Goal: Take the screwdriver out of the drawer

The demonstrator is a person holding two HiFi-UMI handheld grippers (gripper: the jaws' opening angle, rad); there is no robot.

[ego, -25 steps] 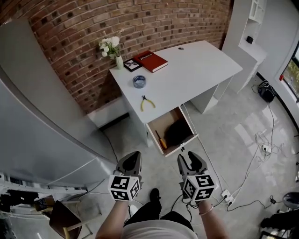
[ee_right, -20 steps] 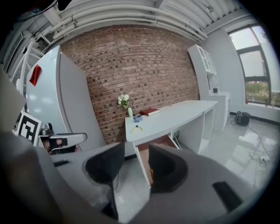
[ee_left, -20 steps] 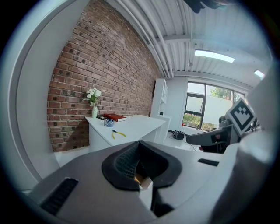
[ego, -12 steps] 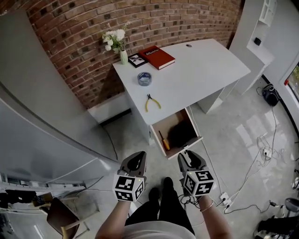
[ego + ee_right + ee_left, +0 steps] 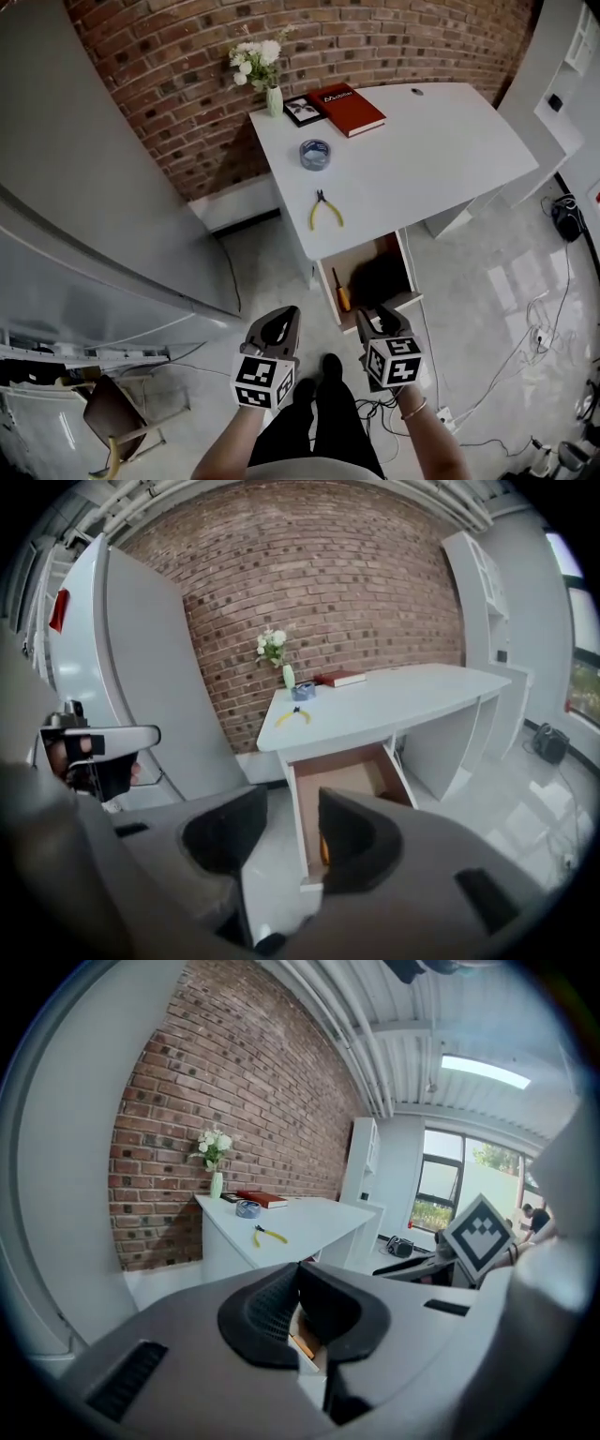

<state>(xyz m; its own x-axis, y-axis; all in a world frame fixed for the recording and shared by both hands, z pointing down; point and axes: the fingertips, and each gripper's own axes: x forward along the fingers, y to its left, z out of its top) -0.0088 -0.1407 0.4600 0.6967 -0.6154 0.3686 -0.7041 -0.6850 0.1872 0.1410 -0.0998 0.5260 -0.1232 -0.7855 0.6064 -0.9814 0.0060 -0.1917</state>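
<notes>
The screwdriver (image 5: 342,292) has an orange handle and lies along the left side of the open wooden drawer (image 5: 398,266) under the white desk (image 5: 422,150). Both grippers hang low over the floor, just short of the drawer front. My left gripper (image 5: 277,324) is shut with nothing in it, its pads meeting at the tips (image 5: 298,1274). My right gripper (image 5: 380,319) is open and empty, right in front of the drawer. In the right gripper view (image 5: 292,803) the drawer (image 5: 342,772) shows between the jaws, with a sliver of the screwdriver's orange handle (image 5: 323,847) beside the right pad.
On the desk lie yellow-handled pliers (image 5: 325,210), a roll of tape (image 5: 315,153), a red book (image 5: 347,108), a framed photo (image 5: 302,110) and a vase of flowers (image 5: 262,61). A tall grey cabinet (image 5: 94,187) stands left. Cables (image 5: 525,314) trail on the floor at right.
The view has closed in on the desk. The drawer now lies just beyond the right gripper. Both grippers keep the same low pose, and their jaws have not changed.
</notes>
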